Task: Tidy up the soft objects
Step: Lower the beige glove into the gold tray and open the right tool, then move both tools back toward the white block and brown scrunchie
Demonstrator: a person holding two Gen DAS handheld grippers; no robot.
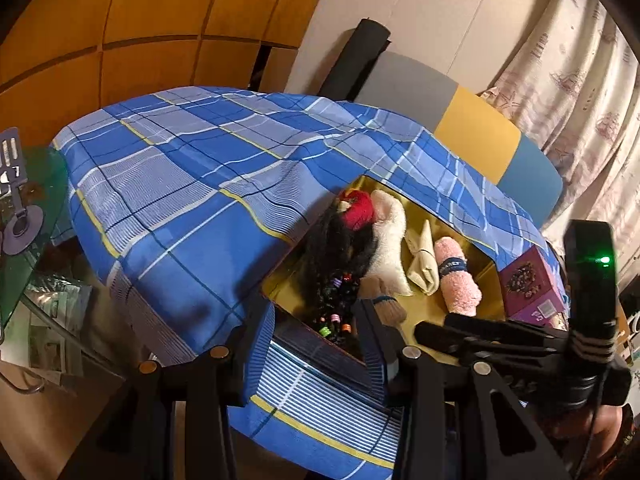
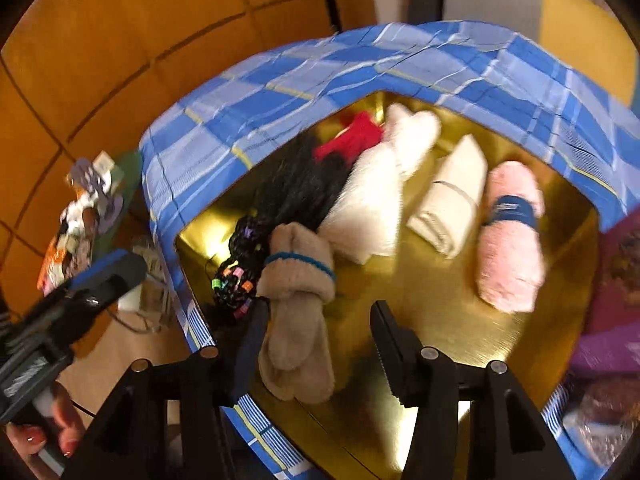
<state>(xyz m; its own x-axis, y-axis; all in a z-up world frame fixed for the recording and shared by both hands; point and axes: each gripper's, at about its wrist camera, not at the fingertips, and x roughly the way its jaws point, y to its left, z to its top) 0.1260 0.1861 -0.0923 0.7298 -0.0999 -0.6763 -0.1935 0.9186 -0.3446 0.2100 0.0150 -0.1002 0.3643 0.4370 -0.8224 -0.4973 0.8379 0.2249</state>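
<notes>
Right at the near edge of the shiny gold tray (image 2: 460,320), the right gripper (image 2: 316,344) sits with jaws wide open around the rolled beige sock bundle with a blue band (image 2: 298,300), nothing clamped yet, so a shallow close could pinch only fluff and let it slip. Beside it the black braided wig with coloured beads (image 2: 288,216) could snag a finger, and beyond lie the white fuzzy towel (image 2: 372,200), cream folded cloth (image 2: 452,204) and pink rolled towel (image 2: 512,240); the left gripper (image 1: 300,360) hangs open over the blue plaid cloth (image 1: 180,184)
</notes>
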